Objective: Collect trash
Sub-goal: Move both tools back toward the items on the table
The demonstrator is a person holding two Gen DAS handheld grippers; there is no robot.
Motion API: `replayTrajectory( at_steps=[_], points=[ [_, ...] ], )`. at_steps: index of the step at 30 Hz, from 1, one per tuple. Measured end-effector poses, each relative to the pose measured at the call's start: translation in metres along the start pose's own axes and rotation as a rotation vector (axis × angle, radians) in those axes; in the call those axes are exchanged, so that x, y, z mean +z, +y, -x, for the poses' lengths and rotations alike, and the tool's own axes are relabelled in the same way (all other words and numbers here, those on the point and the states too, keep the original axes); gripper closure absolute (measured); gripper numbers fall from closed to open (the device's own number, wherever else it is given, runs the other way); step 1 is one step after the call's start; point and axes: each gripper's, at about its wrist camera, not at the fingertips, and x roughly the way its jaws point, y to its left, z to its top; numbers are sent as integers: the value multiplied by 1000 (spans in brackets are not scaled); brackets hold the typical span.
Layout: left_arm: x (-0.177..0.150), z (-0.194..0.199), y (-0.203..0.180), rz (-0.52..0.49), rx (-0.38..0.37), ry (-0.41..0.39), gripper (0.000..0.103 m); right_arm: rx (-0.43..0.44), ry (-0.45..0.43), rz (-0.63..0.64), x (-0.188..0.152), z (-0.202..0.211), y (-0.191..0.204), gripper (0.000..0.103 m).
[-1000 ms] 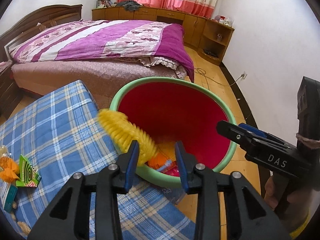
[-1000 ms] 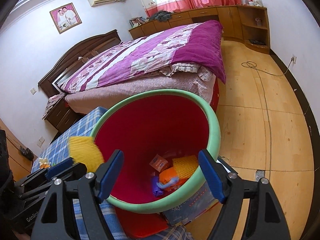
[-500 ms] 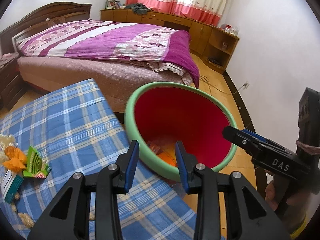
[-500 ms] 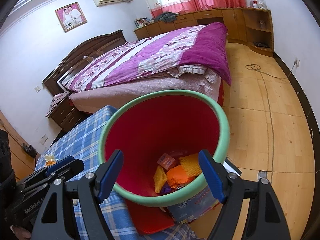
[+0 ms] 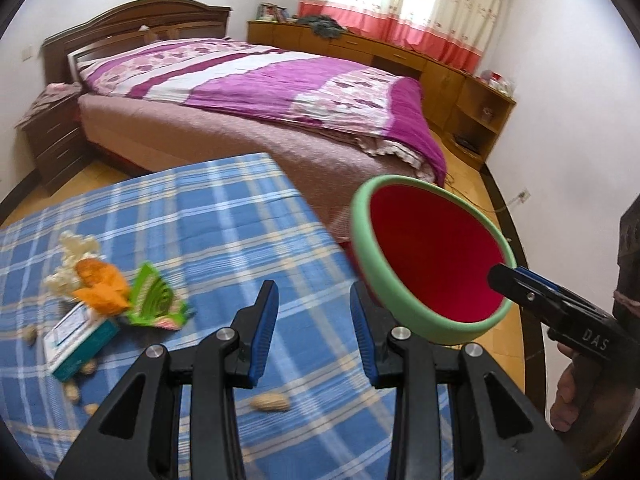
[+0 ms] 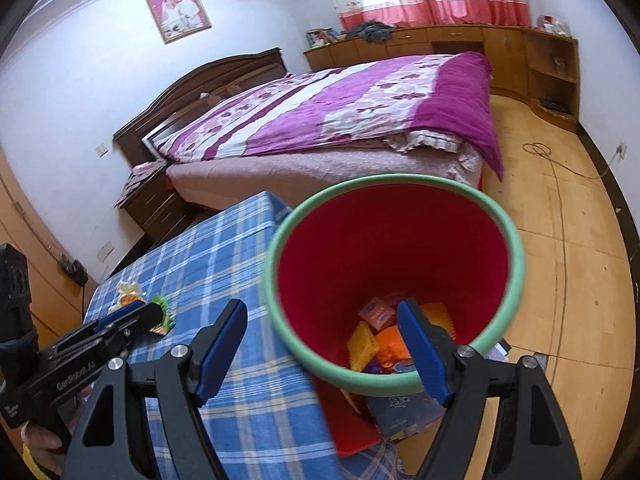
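My left gripper [image 5: 314, 330] hangs over the surface [image 5: 208, 216], fingers parted and empty. My right gripper [image 6: 324, 344] gapes wide before the bin [image 6: 516, 264]; wrappers [image 5: 154, 304] lie far left.

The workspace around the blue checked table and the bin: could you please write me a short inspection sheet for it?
Surface: blue checked tablecloth, flat.
Job's things: red bin with green rim beside the table, yellow and orange trash inside; green wrapper, orange wrapper, teal box and peanuts on the cloth.
Clutter: crumpled white paper by the wrappers.
Grippers: left gripper open, empty, over the cloth; right gripper open, empty, at the bin.
Cables: cord on the floor to a wall socket.
Surroundings: bed, wooden cabinets.
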Motion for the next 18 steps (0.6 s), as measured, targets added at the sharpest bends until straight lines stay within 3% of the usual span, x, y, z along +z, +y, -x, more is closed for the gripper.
replayTrajectory(
  at_steps=[13, 18],
  points=[
    [-10, 26, 81, 67, 154, 4, 66, 75, 51, 101, -7, -18, 65, 22],
    [-15, 32, 112, 83, 196, 26, 58, 99, 76, 136, -12, -29, 88, 22]
  ],
)
